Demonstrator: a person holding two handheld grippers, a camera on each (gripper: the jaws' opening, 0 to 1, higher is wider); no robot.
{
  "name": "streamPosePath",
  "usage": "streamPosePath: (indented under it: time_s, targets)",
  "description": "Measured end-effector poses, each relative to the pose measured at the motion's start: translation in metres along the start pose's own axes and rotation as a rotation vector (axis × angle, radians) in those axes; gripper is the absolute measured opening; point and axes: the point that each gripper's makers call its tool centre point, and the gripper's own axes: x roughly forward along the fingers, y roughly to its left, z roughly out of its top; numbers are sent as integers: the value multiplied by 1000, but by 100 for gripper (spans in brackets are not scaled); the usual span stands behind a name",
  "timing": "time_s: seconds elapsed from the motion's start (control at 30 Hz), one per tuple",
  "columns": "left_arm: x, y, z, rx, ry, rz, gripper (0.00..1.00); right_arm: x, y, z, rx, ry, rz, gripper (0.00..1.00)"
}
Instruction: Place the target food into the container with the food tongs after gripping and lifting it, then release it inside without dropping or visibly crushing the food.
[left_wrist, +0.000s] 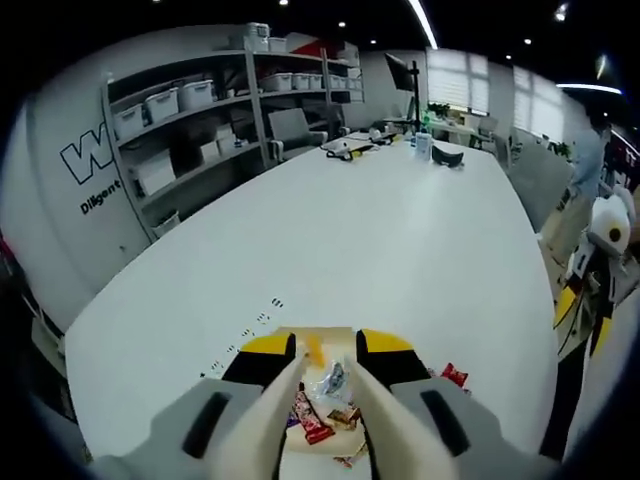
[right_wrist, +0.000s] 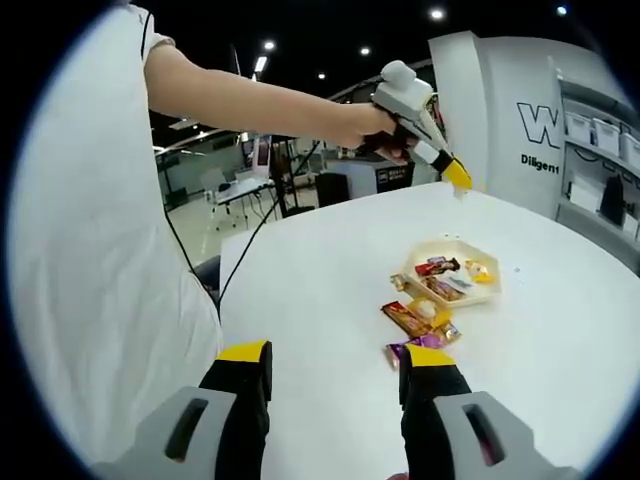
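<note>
Well clear table beyond container

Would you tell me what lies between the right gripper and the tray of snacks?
In the right gripper view, a few wrapped snacks lie loose on the white table between the right gripper and the tray.

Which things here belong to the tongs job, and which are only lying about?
Job: tongs in the left gripper; cream tray; snack packets; right gripper.
Lying about: shelf bins; desk items at the table's far end.
</note>
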Motion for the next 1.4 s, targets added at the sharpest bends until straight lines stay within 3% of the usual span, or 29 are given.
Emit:
streamPosePath:
  time_s: [0.5, 1.4]
  targets:
    - [-1, -38, -45, 16, 33, -75, 21, 4, 1, 1, -1, 3, 8, 48]
    - [4, -102, -94, 63, 78, -213, 22, 7, -1, 0, 6, 12, 14, 48]
